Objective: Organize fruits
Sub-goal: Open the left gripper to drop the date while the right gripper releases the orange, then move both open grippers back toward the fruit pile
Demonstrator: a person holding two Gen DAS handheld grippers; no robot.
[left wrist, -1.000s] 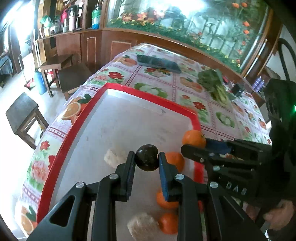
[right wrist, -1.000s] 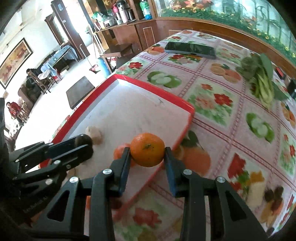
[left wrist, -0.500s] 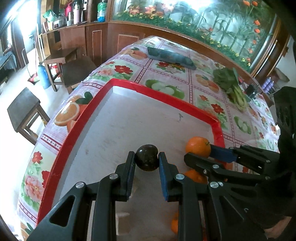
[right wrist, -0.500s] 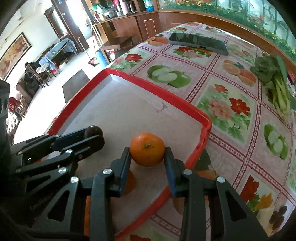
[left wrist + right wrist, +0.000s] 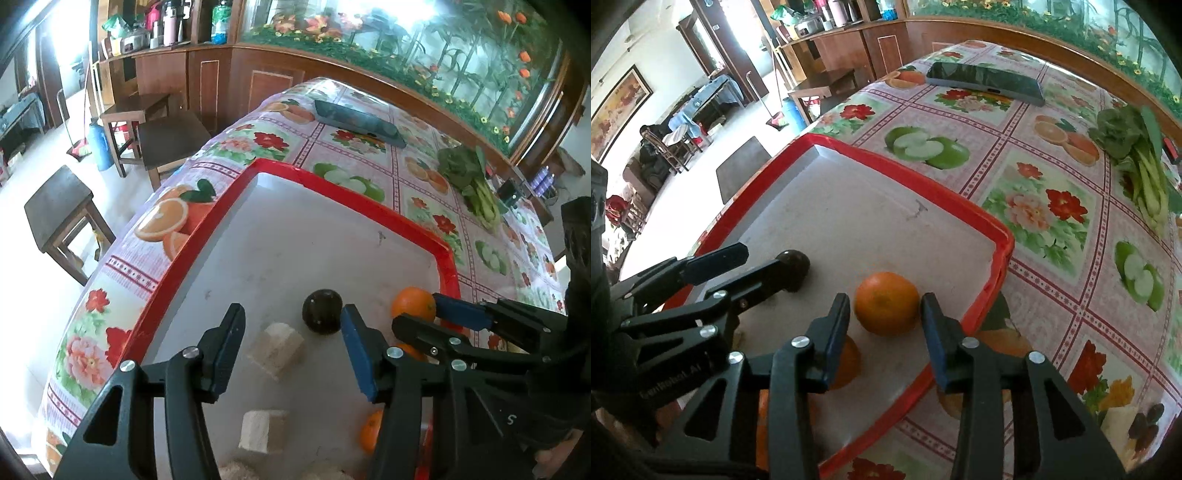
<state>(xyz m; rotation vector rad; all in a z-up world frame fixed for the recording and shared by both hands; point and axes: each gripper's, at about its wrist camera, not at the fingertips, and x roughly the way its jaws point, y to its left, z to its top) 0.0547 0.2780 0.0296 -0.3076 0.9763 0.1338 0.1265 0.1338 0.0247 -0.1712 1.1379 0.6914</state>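
A red-rimmed tray [image 5: 207,229] with a grey floor lies on the floral tablecloth. My left gripper [image 5: 293,321] is open; a dark round fruit [image 5: 321,311] rests on the tray floor by its right finger. My right gripper [image 5: 884,310] is open around an orange [image 5: 887,302] that sits on the tray near its right rim [image 5: 993,280]. The orange also shows in the left wrist view [image 5: 413,303] between the right gripper's fingers. More oranges [image 5: 371,430] lie behind it on the tray.
Beige blocks [image 5: 277,345] lie on the tray near the left gripper. A dark phone-like slab [image 5: 984,83] and leafy greens [image 5: 1137,155] lie farther on the table. Wooden stools [image 5: 62,218] stand on the floor to the left.
Both grippers have opened. The dark fruit and the orange, held a moment ago, now rest on the tray floor between the spread fingers.
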